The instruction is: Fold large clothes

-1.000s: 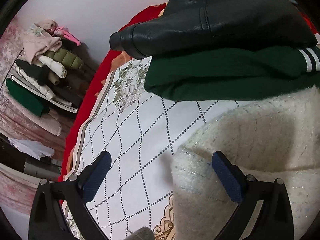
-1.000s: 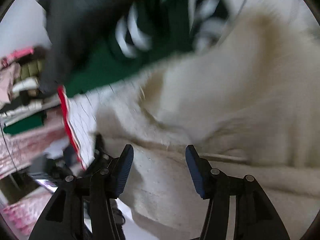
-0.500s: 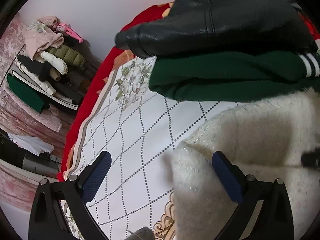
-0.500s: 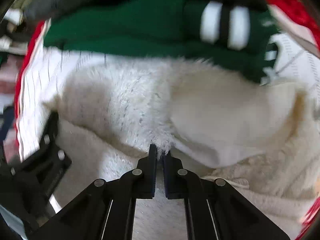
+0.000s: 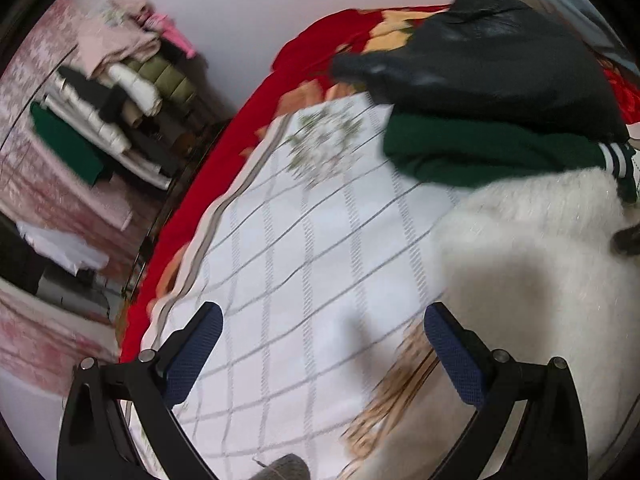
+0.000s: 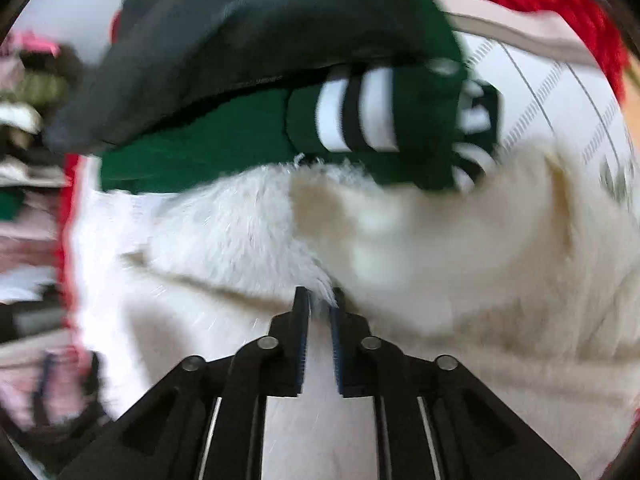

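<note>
Fuzz of the white fleecy coat pinched between my right gripper pads, jaws easing apart, coat heaped on the patterned bedspread against the folded green sweater, my left gripper spread wide, empty above the bedspread.

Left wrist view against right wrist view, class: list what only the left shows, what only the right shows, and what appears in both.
Only the left wrist view: its own left tool open over the patterned bedspread, nothing between its fingers, and the floral print.

Only the right wrist view: the right tool with a tuft of the white fluffy garment between its narrow-set, opening jaws.

Both: the white fluffy garment, the green garment with white stripes, the black leather jacket lying on it, and the pile of folded clothes beyond the bed.
</note>
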The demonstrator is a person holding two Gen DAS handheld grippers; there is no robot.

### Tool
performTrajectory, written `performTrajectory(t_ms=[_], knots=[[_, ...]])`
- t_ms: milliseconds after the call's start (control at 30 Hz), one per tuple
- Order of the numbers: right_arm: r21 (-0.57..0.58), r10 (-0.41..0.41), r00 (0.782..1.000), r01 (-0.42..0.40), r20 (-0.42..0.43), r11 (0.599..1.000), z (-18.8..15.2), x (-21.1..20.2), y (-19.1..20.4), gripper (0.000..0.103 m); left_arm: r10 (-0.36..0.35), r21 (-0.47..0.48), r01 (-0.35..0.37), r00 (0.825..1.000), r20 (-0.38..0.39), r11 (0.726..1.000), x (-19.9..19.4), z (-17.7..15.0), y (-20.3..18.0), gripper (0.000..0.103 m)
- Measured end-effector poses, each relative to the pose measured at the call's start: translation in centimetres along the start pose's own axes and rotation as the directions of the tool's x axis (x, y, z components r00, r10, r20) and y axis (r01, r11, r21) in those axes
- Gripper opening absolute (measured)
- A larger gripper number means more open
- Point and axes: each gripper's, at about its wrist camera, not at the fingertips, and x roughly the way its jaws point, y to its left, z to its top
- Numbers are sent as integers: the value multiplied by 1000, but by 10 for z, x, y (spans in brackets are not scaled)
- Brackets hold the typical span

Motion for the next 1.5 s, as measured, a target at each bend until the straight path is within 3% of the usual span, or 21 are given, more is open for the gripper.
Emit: performTrajectory(t_ms=[33, 100, 133, 233, 300, 367, 433, 633, 767, 867, 933, 967, 1000, 1067, 1133, 1267, 1333, 1467, 1500], knots=[[11, 22, 1000, -22, 18, 1000, -10, -15, -7, 31, 11, 0, -11, 1000, -15, 1000, 0, -12, 11, 103], [30, 48, 996, -50, 72, 998, -36, -53, -30, 76, 21, 12, -20, 998, -57, 1000, 4, -38, 28, 103], [42, 52, 994, -56, 99, 998, -53, -67, -45, 81, 13, 20, -11, 996, -87, 1000, 7, -47, 33, 103], [105, -20, 992, 7, 123, 994, -113, -103, -85, 81, -51, 42, 60, 979, -195, 997, 25, -85, 41, 103], [164, -79, 989, 58, 121, 985, -149, -100, -101, 81, -86, 76, 106, 970, -226, 991, 34, -98, 34, 103], [230, -139, 984, 110, 113, 967, -187, -104, -127, 81, -108, 103, 133, 969, -224, 986, 40, -103, 23, 103], [288, -244, 965, 207, 98, 935, -221, -101, -153, 81, -137, 123, 166, 967, -215, 979, 45, -101, 11, 103], [394, -311, 950, 271, 39, 878, -276, -75, -186, 81, -170, 204, 209, 967, -192, 957, 66, -71, -44, 102], [335, -380, 922, 335, 77, 881, -267, -70, -192, 81, -160, 224, 203, 967, -196, 953, 75, -67, -51, 102], [259, -405, 909, 370, 97, 892, -243, -58, -195, 81, -156, 185, 192, 969, -191, 964, 79, -70, -42, 103], [214, -373, 922, 346, 104, 914, -227, -47, -196, 75, -143, 137, 172, 970, -199, 976, 82, -70, -34, 103], [206, -368, 923, 341, 110, 917, -221, -44, -196, 40, -149, 118, 176, 967, -207, 977, 84, -70, -32, 103], [212, -362, 926, 334, 110, 918, -213, -42, -197, 20, -150, 106, 175, 965, -213, 979, 84, -70, -32, 103], [341, -364, 925, 309, 108, 888, -209, -46, -221, 20, -133, 110, 159, 968, -212, 981, 84, -69, -33, 103], [453, -328, 940, 253, 92, 855, -210, -44, -241, 20, -115, 118, 141, 972, -204, 983, 83, -68, -35, 103], [483, -302, 951, 234, 67, 844, -218, -49, -244, 21, -126, 71, 146, 966, -227, 987, 85, -68, -30, 103], [510, -279, 959, 212, 58, 834, -222, -62, -245, 30, -128, 40, 141, 964, -233, 989, 78, -67, -23, 103], [559, -231, 963, 116, 139, 821, -240, -107, -240, 36, -117, 5, 121, 973, -201, 993, 51, -66, -5, 103], [565, -227, 961, 100, 159, 819, -244, -115, -241, 42, -114, -3, 115, 975, -193, 993, 43, -66, 0, 103]])
